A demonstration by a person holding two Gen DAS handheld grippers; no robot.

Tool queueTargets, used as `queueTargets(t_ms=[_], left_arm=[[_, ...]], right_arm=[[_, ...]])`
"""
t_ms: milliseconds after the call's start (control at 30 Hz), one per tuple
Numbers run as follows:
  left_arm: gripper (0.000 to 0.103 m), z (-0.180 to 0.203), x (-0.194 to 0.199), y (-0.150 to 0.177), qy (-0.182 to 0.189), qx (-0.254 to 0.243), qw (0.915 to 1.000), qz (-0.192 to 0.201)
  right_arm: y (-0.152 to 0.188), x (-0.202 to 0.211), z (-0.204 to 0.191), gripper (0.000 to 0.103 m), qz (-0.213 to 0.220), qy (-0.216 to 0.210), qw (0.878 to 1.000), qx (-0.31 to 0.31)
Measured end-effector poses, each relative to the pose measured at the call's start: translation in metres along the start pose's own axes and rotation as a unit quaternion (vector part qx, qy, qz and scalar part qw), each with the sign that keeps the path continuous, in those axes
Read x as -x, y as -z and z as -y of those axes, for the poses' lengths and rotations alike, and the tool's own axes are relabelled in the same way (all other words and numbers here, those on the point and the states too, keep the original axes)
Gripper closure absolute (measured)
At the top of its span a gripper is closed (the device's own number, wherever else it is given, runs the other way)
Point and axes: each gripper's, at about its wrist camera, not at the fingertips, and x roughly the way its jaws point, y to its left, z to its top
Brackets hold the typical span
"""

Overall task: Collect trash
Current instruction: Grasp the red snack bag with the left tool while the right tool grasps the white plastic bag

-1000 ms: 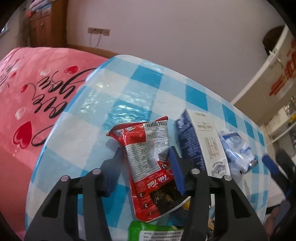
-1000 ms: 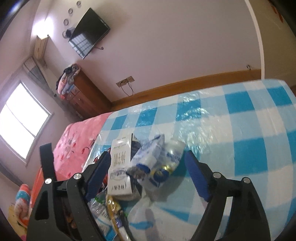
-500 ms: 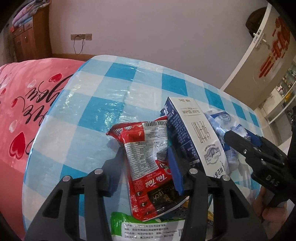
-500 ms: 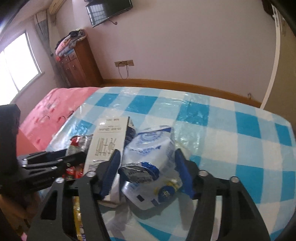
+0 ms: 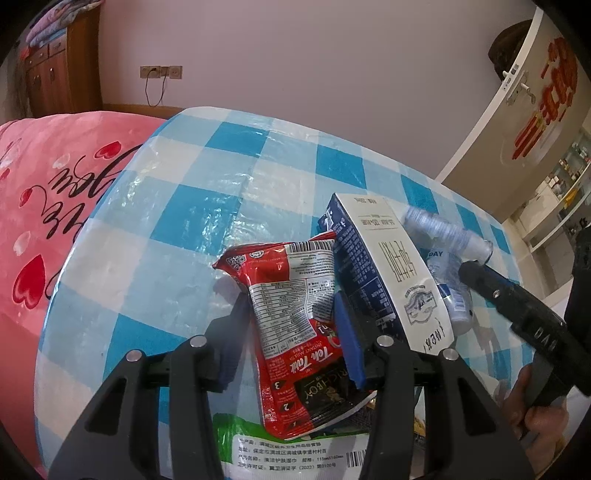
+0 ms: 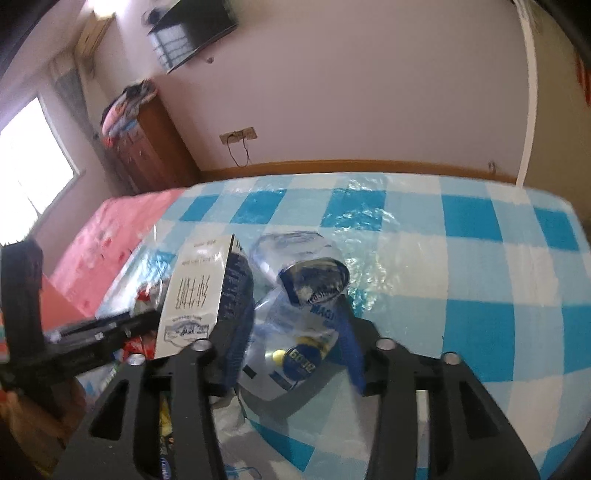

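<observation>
On the blue-and-white checked table (image 5: 184,206) lies a pile of trash. In the left wrist view my left gripper (image 5: 286,332) is closed on a red instant-noodle wrapper (image 5: 295,306). A white and navy milk carton (image 5: 384,266) leans right of it, with crumpled blue-white plastic bags (image 5: 443,240) beyond. A green-white packet (image 5: 280,450) lies under the wrapper. In the right wrist view my right gripper (image 6: 288,332) is closed around the blue-white plastic bags (image 6: 303,295), with the carton (image 6: 203,288) to its left. The right gripper also shows in the left wrist view (image 5: 517,314).
A pink heart-print bedspread (image 5: 44,192) lies left of the table. A wooden dresser (image 6: 147,147) stands by the far wall, a wall TV (image 6: 192,33) above. A door (image 5: 524,96) is at the right. More wrappers (image 6: 162,417) lie near the table's front.
My right gripper has closed in on the plastic bags and tilted; the bags have bunched up between its fingers. My left gripper still holds the red wrapper, and the view has shifted slightly.
</observation>
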Motion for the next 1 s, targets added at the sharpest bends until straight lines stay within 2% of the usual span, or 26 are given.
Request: queueTargets(t_ms=[33, 133, 200, 367, 467, 600, 667, 800, 1000], left_arm=[[0.056, 0.0, 0.0, 0.001, 0.0, 0.001, 1.0, 0.0], [0.056, -0.001, 0.0, 0.001, 0.002, 0.001, 1.0, 0.001], [0.056, -0.002, 0.0, 0.001, 0.003, -0.001, 1.0, 0.001], [0.056, -0.001, 0.0, 0.001, 0.004, 0.0, 1.0, 0.001], [0.056, -0.001, 0.0, 0.001, 0.005, 0.0, 1.0, 0.001], [0.056, -0.002, 0.0, 0.001, 0.007, 0.0, 1.0, -0.001], [0.056, -0.001, -0.001, 0.001, 0.007, 0.0, 1.0, -0.001], [0.056, -0.001, 0.0, 0.0, 0.008, 0.001, 1.0, -0.001], [0.056, -0.001, -0.001, 0.0, 0.01, 0.003, 0.9999, 0.0]], right_arm=[[-0.002, 0.002, 0.003, 0.037, 0.003, -0.002, 1.0, -0.008], [-0.011, 0.007, 0.008, 0.02, 0.018, 0.011, 1.0, -0.009], [-0.016, 0.006, 0.007, 0.013, 0.019, 0.019, 1.0, 0.005], [-0.029, -0.01, -0.001, 0.011, 0.003, 0.011, 0.998, 0.061], [-0.034, -0.02, -0.008, 0.011, -0.005, 0.014, 0.995, 0.102], [-0.035, -0.029, -0.016, 0.011, -0.006, 0.024, 0.992, 0.127], [-0.035, -0.036, -0.016, 0.018, -0.016, 0.021, 0.992, 0.125], [-0.032, -0.04, -0.011, 0.04, -0.026, 0.023, 0.993, 0.113], [-0.029, -0.032, -0.01, 0.041, -0.018, 0.027, 0.994, 0.108]])
